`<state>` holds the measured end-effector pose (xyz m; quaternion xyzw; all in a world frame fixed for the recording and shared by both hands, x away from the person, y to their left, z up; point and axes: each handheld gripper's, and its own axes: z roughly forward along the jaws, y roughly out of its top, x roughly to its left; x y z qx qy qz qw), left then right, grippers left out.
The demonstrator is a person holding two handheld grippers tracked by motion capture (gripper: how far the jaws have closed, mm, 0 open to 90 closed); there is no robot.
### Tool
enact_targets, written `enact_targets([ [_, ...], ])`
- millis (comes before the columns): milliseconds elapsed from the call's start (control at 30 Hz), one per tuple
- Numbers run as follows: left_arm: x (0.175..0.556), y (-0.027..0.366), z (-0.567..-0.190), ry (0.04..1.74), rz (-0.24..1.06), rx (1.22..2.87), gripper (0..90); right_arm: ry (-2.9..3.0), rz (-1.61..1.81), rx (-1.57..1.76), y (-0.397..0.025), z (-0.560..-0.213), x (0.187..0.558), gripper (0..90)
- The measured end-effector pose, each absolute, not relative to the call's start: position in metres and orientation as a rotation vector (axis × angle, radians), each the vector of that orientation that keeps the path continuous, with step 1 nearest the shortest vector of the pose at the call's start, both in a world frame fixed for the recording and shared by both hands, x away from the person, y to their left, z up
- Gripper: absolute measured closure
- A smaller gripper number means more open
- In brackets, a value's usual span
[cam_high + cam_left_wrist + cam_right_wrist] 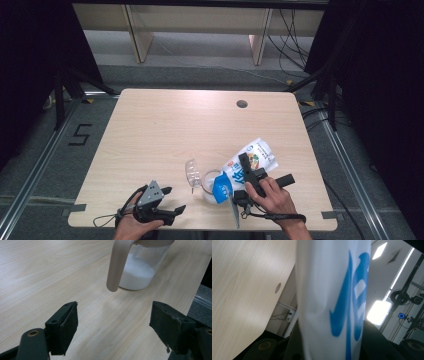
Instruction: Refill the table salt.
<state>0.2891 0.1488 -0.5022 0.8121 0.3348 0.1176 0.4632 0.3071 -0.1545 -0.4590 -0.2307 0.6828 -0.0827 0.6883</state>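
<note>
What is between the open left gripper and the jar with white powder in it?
Nothing but bare table. In the left gripper view, the left gripper is open, and only light wood lies between it and the jar with its beige handle.

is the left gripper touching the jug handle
Apart. In the left gripper view the left gripper has its jaws wide open, and bare table shows between them and the jug handle.

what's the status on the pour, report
Right tongs shut on bag, tipped over jar. Left tongs open, idle near table edge. Jar partly full of white powder, lid flipped open. Nothing in the way.
</note>
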Motion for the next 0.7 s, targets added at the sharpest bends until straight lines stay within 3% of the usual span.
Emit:
enact_targets([
  [700,0.29,0.1496,-0.5017,0.8,0.298,2.007,22.0,1.517,-0.201,-0.541,-0.1533,-0.4568,0.3066,77.3],
])
